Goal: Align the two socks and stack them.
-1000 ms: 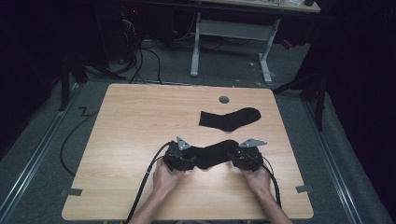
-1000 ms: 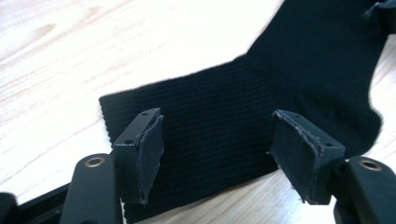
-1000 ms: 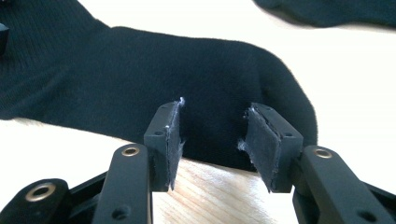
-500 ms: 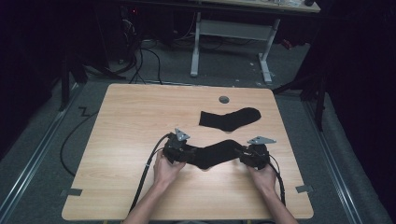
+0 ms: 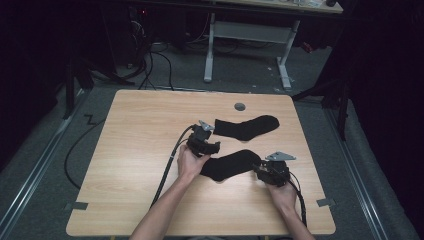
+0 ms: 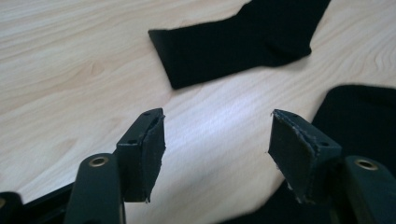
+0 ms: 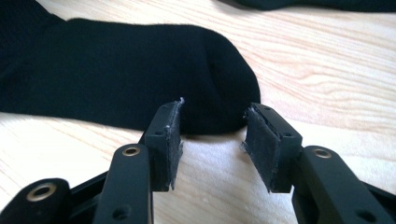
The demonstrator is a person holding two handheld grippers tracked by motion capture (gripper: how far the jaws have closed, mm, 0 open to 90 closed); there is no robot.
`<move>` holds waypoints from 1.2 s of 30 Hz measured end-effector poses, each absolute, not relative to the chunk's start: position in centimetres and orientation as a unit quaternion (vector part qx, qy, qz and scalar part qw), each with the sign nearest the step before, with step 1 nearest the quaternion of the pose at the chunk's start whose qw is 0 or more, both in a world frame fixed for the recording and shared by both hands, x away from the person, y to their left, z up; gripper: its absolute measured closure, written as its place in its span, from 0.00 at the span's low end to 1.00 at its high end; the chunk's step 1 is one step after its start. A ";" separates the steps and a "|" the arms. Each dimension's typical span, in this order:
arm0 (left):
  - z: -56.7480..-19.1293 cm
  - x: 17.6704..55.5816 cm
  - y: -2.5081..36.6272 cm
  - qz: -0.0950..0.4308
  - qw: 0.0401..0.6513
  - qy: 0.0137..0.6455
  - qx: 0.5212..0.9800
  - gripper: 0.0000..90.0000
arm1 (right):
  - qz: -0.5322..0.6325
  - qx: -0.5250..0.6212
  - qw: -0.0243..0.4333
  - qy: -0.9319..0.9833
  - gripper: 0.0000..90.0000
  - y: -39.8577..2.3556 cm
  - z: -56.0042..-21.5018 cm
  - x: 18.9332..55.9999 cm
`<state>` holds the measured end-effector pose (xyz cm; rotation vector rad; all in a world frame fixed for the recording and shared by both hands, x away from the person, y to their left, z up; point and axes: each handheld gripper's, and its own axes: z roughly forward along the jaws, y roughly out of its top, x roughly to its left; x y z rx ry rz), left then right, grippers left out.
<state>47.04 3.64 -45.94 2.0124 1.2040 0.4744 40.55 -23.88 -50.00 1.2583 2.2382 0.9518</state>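
Low in the high view the right tongs (image 5: pixel 261 169) sit open with jaws just been widening, toe of the near sock (image 5: pixel 231 164) just ahead of them, not gripped; left tongs (image 5: pixel 212 146) open and empty mid-frame, far sock (image 5: pixel 246 127) flat beyond on the counter (image 5: pixel 135 150)

Each tongs unit is built in black: the left tongs (image 6: pixel 212 140) and right tongs (image 7: pixel 212 140) carry two jaws faced with frayed dark pads and fitted with brass-coloured rivets. A grey triangular plate and trailing black cable are attached.
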 end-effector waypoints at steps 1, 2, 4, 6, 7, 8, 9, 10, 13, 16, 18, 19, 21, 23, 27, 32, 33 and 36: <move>-45.9 47.0 3.6 0.185 0.366 0.468 0.783 0.40 | 0.341 0.450 0.200 0.801 0.61 -23.9 -50.0 40.6; -46.0 47.8 3.2 0.181 0.366 0.472 0.781 0.39 | 0.340 0.450 0.201 0.801 0.61 -24.1 -50.2 40.5; -46.1 48.2 2.8 0.184 0.362 0.472 0.783 0.40 | 0.338 0.450 0.204 0.801 0.61 -24.1 -50.2 40.4; -46.3 49.1 2.3 0.189 0.353 0.474 0.784 0.40 | 0.337 0.449 0.206 0.802 0.61 -24.1 -50.2 40.4; -46.3 49.3 2.1 0.190 0.351 0.475 0.785 0.40 | 0.337 0.445 0.209 0.803 0.60 -24.1 -50.2 40.3; -46.4 49.6 1.9 0.190 0.348 0.476 0.785 0.40 | 0.337 0.445 0.209 0.803 0.60 -24.1 -50.2 40.3; -46.5 49.9 1.7 0.194 0.349 0.477 0.783 0.41 | 0.342 0.446 0.207 0.801 0.60 -24.3 -50.3 40.3; -46.5 50.2 1.5 0.197 0.350 0.479 0.780 0.41 | 0.342 0.446 0.207 0.801 0.60 -24.3 -50.3 40.3; -47.2 51.5 0.7 0.196 0.337 0.487 0.781 0.40 | 0.352 0.443 0.213 0.796 0.60 -24.5 -50.6 40.0; -47.6 52.2 0.1 0.200 0.326 0.487 0.785 0.40 | 0.352 0.443 0.214 0.796 0.60 -24.5 -50.6 40.0; -47.8 52.8 -0.2 0.202 0.327 0.493 0.780 0.40 | 0.352 0.444 0.214 0.796 0.60 -24.5 -50.6 39.9; -47.8 53.0 -0.3 0.201 0.329 0.495 0.779 0.40 | 0.352 0.444 0.213 0.796 0.60 -24.5 -50.6 39.9; -47.8 53.5 -0.6 0.201 0.325 0.499 0.778 0.41 | 0.352 0.442 0.213 0.797 0.60 -24.5 -50.6 39.9; -48.0 53.9 -0.9 0.198 0.319 0.502 0.779 0.41 | 0.352 0.442 0.213 0.797 0.60 -24.5 -50.6 39.9; -48.2 54.5 -1.2 0.190 0.305 0.510 0.782 0.46 | 0.352 0.441 0.213 0.798 0.59 -24.5 -50.6 39.9; -48.5 54.7 -1.2 0.201 0.283 0.498 0.795 0.60 | 0.352 0.441 0.212 0.798 0.59 -24.5 -50.6 39.9; -48.5 54.7 -1.1 0.201 0.280 0.497 0.796 0.63 | 0.352 0.441 0.212 0.798 0.59 -24.5 -50.6 39.9; -48.5 54.6 -0.9 0.205 0.272 0.490 0.802 0.73 | 0.353 0.441 0.212 0.798 0.59 -24.5 -50.6 39.8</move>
